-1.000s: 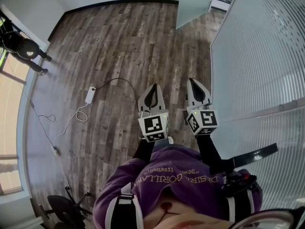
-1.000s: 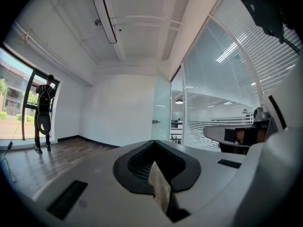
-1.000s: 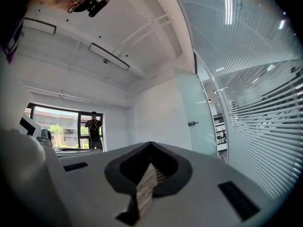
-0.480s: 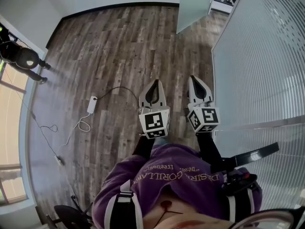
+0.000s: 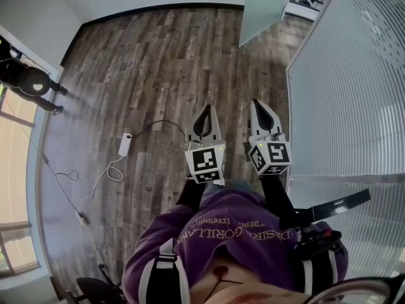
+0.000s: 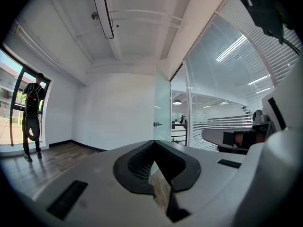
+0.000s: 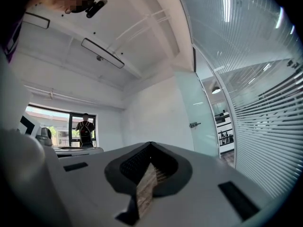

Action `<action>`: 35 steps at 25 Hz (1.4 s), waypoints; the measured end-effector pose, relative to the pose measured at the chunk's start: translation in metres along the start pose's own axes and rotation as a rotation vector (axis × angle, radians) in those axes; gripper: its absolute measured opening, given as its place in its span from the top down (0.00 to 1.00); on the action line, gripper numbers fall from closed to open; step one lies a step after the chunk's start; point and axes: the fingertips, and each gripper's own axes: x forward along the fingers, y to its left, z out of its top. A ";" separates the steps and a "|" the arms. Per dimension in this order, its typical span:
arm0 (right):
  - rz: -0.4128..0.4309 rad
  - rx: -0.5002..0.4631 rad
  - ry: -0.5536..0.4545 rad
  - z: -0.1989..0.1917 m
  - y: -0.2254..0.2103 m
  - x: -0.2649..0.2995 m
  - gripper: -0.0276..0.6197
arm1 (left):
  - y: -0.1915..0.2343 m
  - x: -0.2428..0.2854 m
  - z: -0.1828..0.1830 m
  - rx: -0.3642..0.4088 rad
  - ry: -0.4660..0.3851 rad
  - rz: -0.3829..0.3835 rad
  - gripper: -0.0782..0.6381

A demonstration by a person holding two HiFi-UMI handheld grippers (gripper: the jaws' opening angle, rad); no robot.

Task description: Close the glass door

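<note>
Both hand-held grippers are held out level in front of the person's purple sweatshirt [image 5: 221,230], side by side and near each other, pointing the same way across the room. The left gripper [image 5: 204,109] has its jaws brought together at the tips with nothing between them; in its own view the left gripper [image 6: 154,143] shows only floor through the hollow between the dark pads. The right gripper [image 5: 259,105] is likewise closed and empty, its tips meeting in the right gripper view [image 7: 150,144].

The glass door [image 5: 266,8] stands well ahead of the grippers, a frosted panel swung open into the room from the end of the striped glass partition [image 5: 354,75] that runs along the person's right. The same door [image 6: 162,109] shows its metal handle [image 6: 156,124] in the left gripper view, with an office visible through the doorway beside it. In the right gripper view the door [image 7: 196,110] lies ahead and to the right.

Wood-plank floor [image 5: 158,56] stretches between the grippers and the door. A white power strip [image 5: 124,144] with its cable lies to the left of the left gripper. Another person [image 5: 28,81] stands far left by the window.
</note>
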 end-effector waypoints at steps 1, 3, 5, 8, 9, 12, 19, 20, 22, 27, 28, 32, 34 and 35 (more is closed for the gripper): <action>0.001 0.000 0.003 -0.001 0.001 0.005 0.97 | 0.004 0.004 -0.002 -0.004 0.003 0.002 0.89; -0.001 0.000 0.009 -0.003 0.000 0.012 0.97 | 0.008 0.011 -0.003 -0.009 0.007 0.002 0.89; -0.006 -0.001 0.013 -0.004 -0.005 0.019 0.97 | 0.008 0.019 -0.004 -0.011 0.006 -0.004 0.89; -0.005 -0.008 0.021 -0.008 -0.014 0.033 0.97 | 0.009 0.037 -0.009 -0.019 0.010 -0.003 0.89; -0.001 -0.010 0.025 -0.009 -0.017 0.040 0.97 | 0.010 0.043 -0.011 -0.023 0.013 -0.001 0.89; 0.013 -0.014 0.032 -0.008 -0.028 0.062 0.97 | 0.012 0.067 -0.011 -0.031 0.017 0.013 0.89; 0.085 -0.025 0.031 0.008 -0.058 0.138 0.97 | 0.026 0.142 0.006 -0.022 -0.001 0.066 0.89; 0.092 -0.024 0.026 0.011 -0.063 0.148 0.97 | 0.028 0.153 0.009 -0.022 -0.004 0.073 0.89; 0.105 -0.024 0.021 0.018 -0.075 0.169 0.97 | 0.032 0.174 0.014 -0.032 -0.009 0.091 0.89; 0.131 -0.027 0.024 0.024 -0.103 0.211 0.97 | 0.037 0.219 0.021 -0.038 -0.025 0.133 0.89; 0.138 -0.028 0.025 0.024 -0.108 0.217 0.97 | 0.037 0.226 0.021 -0.038 -0.024 0.140 0.89; 0.168 -0.035 0.031 0.023 -0.122 0.241 0.97 | 0.036 0.254 0.016 -0.050 -0.015 0.160 0.89; 0.169 -0.022 0.035 0.020 -0.129 0.249 0.97 | 0.032 0.265 0.015 -0.056 -0.022 0.149 0.89; 0.170 -0.008 0.036 0.019 -0.131 0.253 0.97 | 0.031 0.269 0.013 -0.062 -0.019 0.147 0.89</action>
